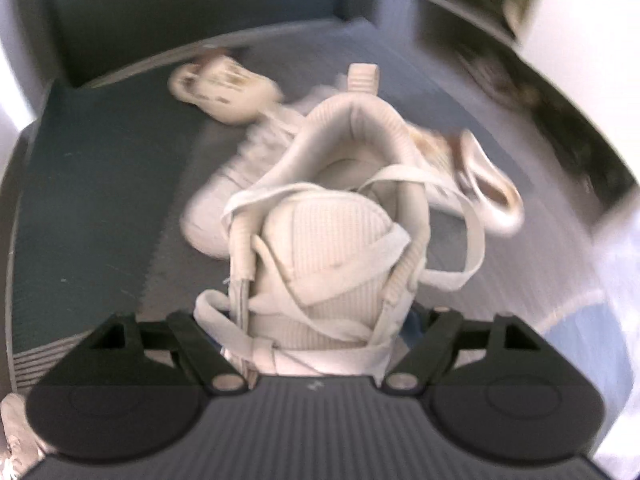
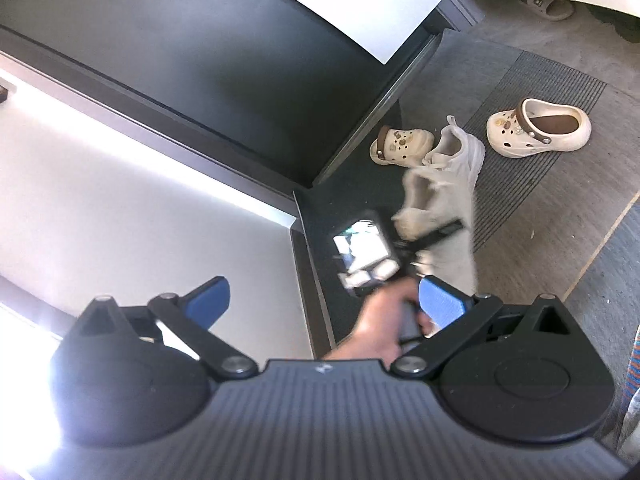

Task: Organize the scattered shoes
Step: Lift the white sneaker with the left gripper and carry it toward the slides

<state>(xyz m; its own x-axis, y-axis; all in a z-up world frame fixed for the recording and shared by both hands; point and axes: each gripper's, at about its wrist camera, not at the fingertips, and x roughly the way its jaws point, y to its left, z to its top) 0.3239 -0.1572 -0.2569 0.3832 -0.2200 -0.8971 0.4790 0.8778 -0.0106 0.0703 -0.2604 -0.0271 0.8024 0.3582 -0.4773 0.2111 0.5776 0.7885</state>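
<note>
My left gripper is shut on a white lace-up sneaker, held above the floor with its heel pointing away and its laces hanging loose. In the right wrist view a hand holds that left gripper with the blurred sneaker in it. A second white sneaker lies on the floor below. Two cream clogs with charms flank it, one to the left and one to the right. My right gripper is open, holds nothing, and hovers high above the scene.
A dark ribbed doormat and a darker mat cover the grey floor. A dark wall panel rises on the left. A beige slipper lies by a white cabinet at the far right. Open shelves stand at the back right.
</note>
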